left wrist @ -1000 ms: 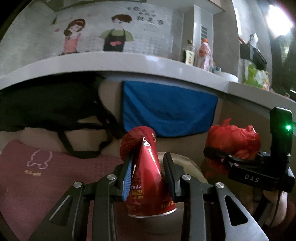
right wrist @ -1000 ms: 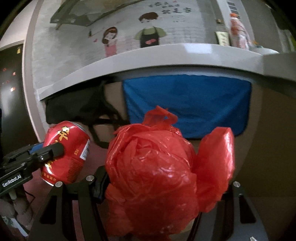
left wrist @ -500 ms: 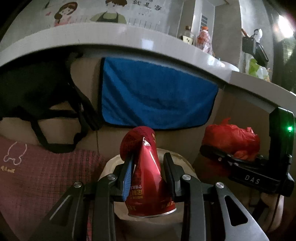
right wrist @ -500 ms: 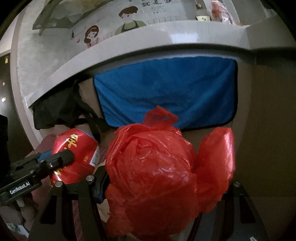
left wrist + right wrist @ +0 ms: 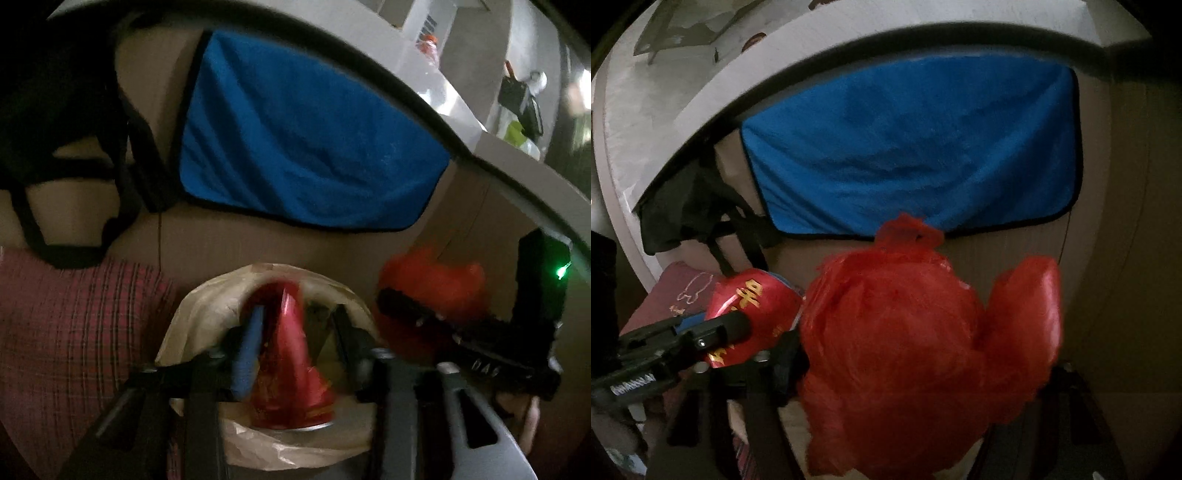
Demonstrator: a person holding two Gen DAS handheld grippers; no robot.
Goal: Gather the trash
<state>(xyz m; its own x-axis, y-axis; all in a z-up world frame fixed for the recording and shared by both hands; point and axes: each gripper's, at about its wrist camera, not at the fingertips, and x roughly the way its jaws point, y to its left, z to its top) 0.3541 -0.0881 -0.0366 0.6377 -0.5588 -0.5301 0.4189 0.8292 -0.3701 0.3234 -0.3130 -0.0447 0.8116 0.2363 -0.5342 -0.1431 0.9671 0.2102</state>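
— Where was the crushed red can [image 5: 291, 354]?
— Over the lined bin [image 5: 207, 306], loose between the left gripper's [image 5: 295, 332] opening jaws.
— And the right gripper [image 5: 916, 369]?
— Jaws opening around the red plastic bag [image 5: 897, 354].

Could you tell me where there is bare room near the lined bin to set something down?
The checked cloth left of the bin lies bare. The bin mouth is crowded: the left gripper, jaws opening, and the red can between them.

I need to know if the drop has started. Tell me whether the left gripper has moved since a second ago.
Yes. The left gripper has come down and forward: the blue towel now sits higher and larger, and the lined bin surrounds the crushed can.
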